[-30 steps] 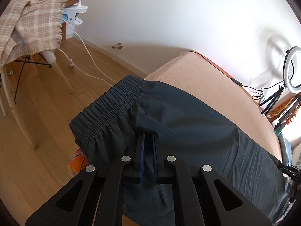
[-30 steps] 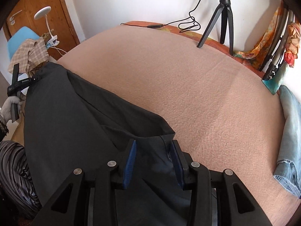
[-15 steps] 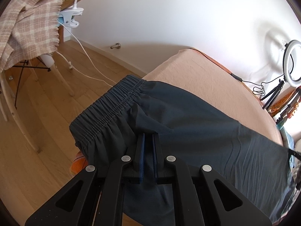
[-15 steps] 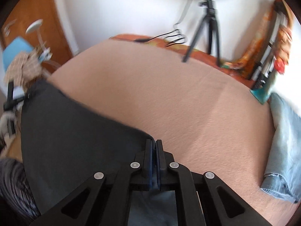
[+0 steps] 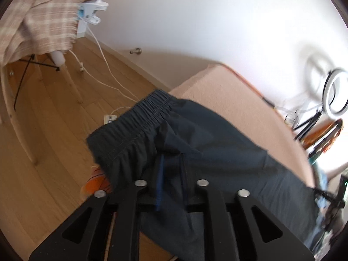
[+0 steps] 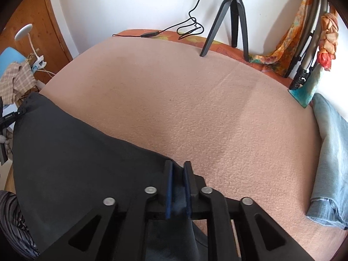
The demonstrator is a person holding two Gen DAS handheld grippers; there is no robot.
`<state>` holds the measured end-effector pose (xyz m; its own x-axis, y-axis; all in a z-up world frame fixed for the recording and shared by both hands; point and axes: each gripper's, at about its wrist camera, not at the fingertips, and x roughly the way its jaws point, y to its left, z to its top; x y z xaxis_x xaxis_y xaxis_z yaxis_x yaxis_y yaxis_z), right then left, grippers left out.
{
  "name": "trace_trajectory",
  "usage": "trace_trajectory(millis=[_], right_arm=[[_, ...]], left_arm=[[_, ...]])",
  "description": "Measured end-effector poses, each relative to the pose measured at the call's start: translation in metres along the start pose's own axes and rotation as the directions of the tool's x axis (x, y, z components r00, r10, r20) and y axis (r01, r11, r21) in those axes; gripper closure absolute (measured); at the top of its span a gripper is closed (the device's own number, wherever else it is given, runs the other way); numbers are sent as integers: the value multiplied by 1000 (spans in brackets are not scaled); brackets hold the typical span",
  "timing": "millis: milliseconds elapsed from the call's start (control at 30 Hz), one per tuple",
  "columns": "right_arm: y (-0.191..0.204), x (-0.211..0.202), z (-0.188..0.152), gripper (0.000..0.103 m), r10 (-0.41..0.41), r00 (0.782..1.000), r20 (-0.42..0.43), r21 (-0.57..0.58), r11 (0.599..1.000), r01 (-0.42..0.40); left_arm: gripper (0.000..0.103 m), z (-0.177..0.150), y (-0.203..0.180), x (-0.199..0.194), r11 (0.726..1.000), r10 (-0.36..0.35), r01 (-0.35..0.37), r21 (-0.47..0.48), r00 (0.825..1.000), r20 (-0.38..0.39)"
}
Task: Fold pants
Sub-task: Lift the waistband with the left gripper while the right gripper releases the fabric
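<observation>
**Both grippers loosen on the laid-out pants**

Nearest the lens in the left wrist view, the left gripper has just been opening: half a second ago its blue pads were pressed nearly together on the fabric, and now a plain gap stands between them, with dark cloth still bunched in that gap. The frame is motion-blurred, so whether the pads press the cloth at all I cannot tell for certain — it reads as a release, not a pinch. Just beyond, at about 11 o'clock from the fingers, the elastic waistband hangs over the edge of the bed, above the wooden floor.

In the right wrist view the right gripper tells the same story. Its jaws were clamped tight half a second ago and have just been opening; the pads now stand slightly apart, with a fold of the dark pants lying loose between them. The pants spread from the fingers toward 9 o'clock, flat on the pink blanket, their far end reaching the left gripper at the frame's left edge.

I judge that the garment has been stretched and set down lengthwise — both ends are being let go, so the next fold likely needs fresh grips.

Farther off, at 3 o'clock, folded jeans lie on the blanket's edge; at 12 o'clock a black tripod stands against the wall.
</observation>
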<state>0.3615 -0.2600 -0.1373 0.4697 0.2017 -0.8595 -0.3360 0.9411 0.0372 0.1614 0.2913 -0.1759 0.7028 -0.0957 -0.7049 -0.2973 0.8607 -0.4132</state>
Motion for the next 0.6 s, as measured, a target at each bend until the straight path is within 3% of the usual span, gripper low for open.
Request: trace_trajectory(millis=[67, 133, 167, 300, 433, 600], right_arm=[[1, -14, -2, 73, 13, 1000, 26, 12, 1000, -13], [5, -32, -6, 71, 27, 998, 55, 25, 999, -28], [7, -40, -8, 70, 37, 997, 67, 27, 999, -38], [24, -71, -24, 62, 66, 991, 118, 29, 997, -70], [42, -98, -43, 56, 100, 982, 160, 30, 994, -106], [56, -124, -68, 54, 136, 970, 203, 91, 983, -157]], left_arm=[[82, -2, 10, -12, 999, -19, 20, -41, 1000, 24], [63, -4, 25, -25, 991, -67, 72, -116, 997, 46], [59, -6, 34, -31, 982, -89, 97, -161, 994, 59], [57, -10, 66, -45, 939, -137, 158, -305, 987, 89], [57, -14, 92, -48, 877, -204, 236, -419, 972, 119], [57, -9, 100, -38, 860, -259, 279, -428, 960, 107]])
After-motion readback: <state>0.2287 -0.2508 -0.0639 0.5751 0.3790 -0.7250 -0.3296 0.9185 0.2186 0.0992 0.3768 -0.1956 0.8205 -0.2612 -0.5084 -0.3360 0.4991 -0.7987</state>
